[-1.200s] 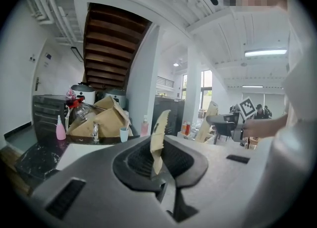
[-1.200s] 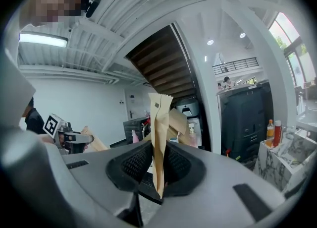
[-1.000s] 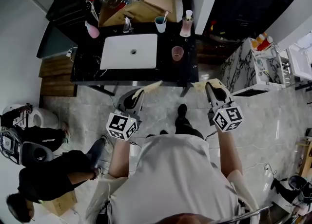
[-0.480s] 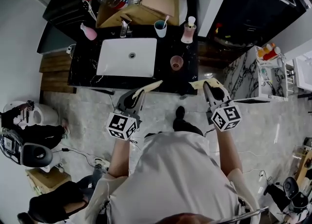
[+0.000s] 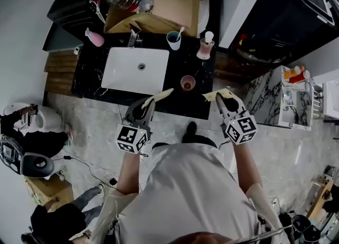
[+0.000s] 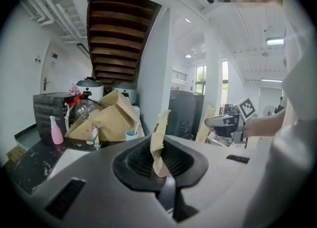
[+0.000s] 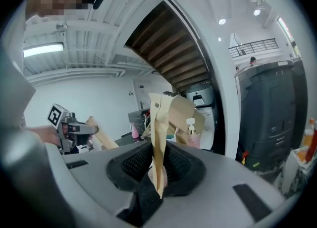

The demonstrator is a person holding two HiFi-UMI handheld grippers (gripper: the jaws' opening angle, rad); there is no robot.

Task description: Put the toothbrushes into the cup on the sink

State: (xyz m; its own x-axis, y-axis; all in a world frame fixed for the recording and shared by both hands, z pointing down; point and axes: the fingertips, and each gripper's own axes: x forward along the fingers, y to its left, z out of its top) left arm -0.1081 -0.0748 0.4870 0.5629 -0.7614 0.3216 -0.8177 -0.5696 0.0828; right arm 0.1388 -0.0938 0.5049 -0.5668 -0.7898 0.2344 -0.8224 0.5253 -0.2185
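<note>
Each gripper's jaws are closed on a long, flat tan paper packet, the sort a toothbrush comes wrapped in. In the head view the left gripper (image 5: 144, 106) holds the left packet (image 5: 159, 95) by its lower end. The packet's long axis runs out toward 2 o'clock, and its free tip lies over the 6 o'clock edge of the black tabletop (image 5: 198, 73), just past the white basin's (image 5: 135, 69) near corner. In the left gripper view that packet (image 6: 159, 140) stands up from the jaws toward 12 o'clock, leaning slightly to 1. The right gripper (image 5: 223, 102) pinches the right packet (image 5: 212, 95), which shows crosswise at the jaw tips, its free end toward 9 to 10 o'clock. In the right gripper view it (image 7: 159, 142) rises almost straight to 12 o'clock. Both packets are well apart from the blue cup (image 5: 174, 40), which stands at the tabletop's 12 o'clock edge with one brush (image 5: 180, 31) already in it. A pink cup (image 5: 187, 83) stands at 3 o'clock of the basin, between the two packets and a little beyond them.
</note>
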